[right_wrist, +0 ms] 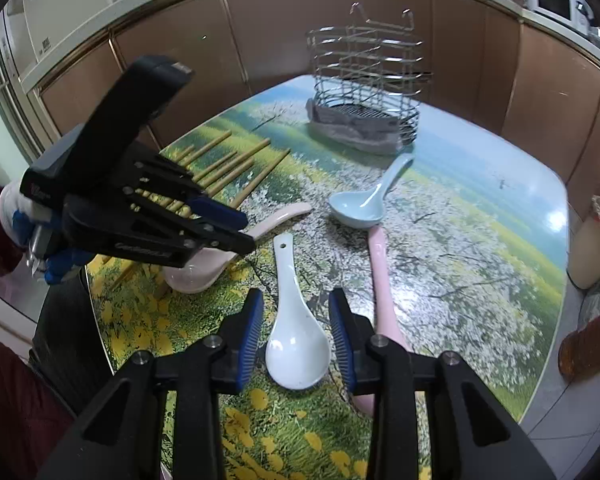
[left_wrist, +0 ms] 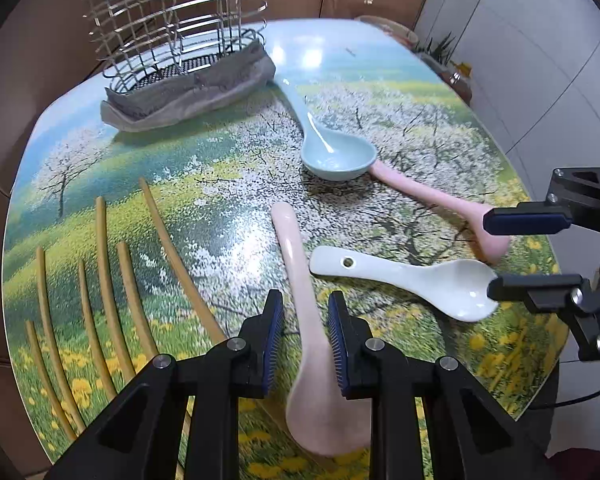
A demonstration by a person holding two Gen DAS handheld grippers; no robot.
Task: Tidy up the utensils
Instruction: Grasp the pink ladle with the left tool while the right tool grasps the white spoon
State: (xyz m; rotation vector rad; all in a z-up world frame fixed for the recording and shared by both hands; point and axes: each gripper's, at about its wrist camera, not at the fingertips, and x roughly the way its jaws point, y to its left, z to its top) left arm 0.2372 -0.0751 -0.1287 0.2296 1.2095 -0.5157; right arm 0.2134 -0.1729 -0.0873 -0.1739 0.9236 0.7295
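Two hand-held black grippers over a round table [left_wrist: 80, 184] printed with blossoming trees and yellow flowers. Left gripper [left_wrist: 303, 308]: blue-padded jaws narrowed around the neck of a pale pink ceramic spoon [left_wrist: 300, 304], handle running away to the far side, bowl lying near, under the gripper body; a sliver of gap visible beside each pad, so no firm contact to be told; spoon flat on the tabletop. Right gripper [right_wrist: 296, 308]: jaws likewise part-way closed, straddling a white ceramic spoon [right_wrist: 296, 340] where handle meets bowl, pads just beside it on both sides, apparently not pressing; spoon flat, holed handle pointing far. Just right of the white spoon, a second pink spoon [right_wrist: 381, 280], its handle tip tucked against the bowl of a light blue ceramic ladle [right_wrist: 355, 208] lying farther off. At the far side, an upright chrome wire utensil rack [right_wrist: 365, 76] standing on a folded grey cloth [right_wrist: 347, 130], well apart from both grippers. On the left, a loose row of yellowish chopsticks [left_wrist: 100, 280], apart from the spoons. At the left edge of the right wrist view, a gloved hand [right_wrist: 14, 216] on the left gripper.
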